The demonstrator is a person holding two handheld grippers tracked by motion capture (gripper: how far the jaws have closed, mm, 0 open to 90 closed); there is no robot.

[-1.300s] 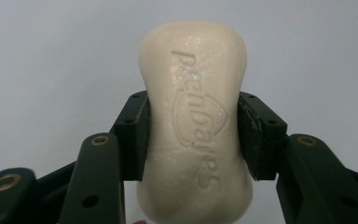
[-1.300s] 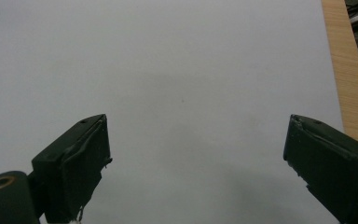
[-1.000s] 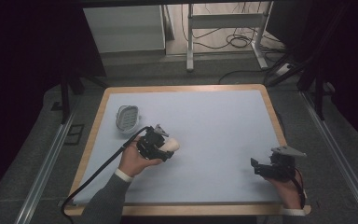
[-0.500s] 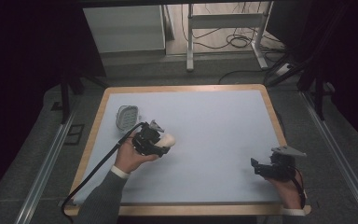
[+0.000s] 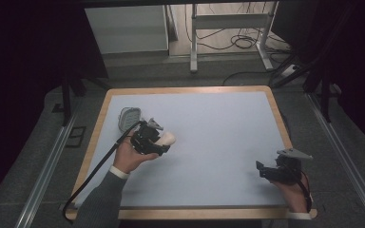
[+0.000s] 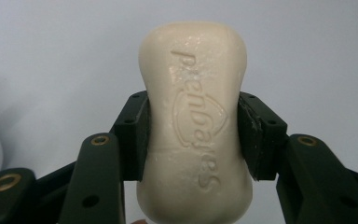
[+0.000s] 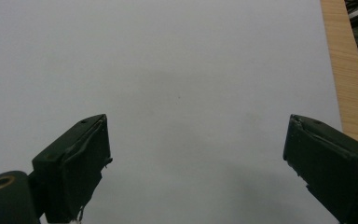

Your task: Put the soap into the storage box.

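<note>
A cream bar of soap (image 6: 196, 126) with raised lettering sits clamped between the black jaws of my left gripper (image 6: 193, 140), pressed at its waist from both sides. From above, the soap (image 5: 168, 138) pokes out to the right of the left gripper (image 5: 163, 141), over the left half of the white table mat (image 5: 218, 123). A grey-white oval soap dish (image 5: 129, 116) lies just behind and to the left of that hand. My right gripper (image 5: 262, 170) rests near the front right corner. Its jaws stand wide apart in the right gripper view (image 7: 198, 163), with nothing between them.
A light wooden rim (image 5: 185, 89) frames the mat, and it shows as a strip (image 7: 345, 70) at the right of the right gripper view. A black cable (image 5: 95, 171) trails from the left gripper over the front left edge. Metal frames and floor cables lie beyond the table.
The left hand has shifted slightly back and to the left with the soap, closer to the soap dish. The right hand has stayed where it was.
</note>
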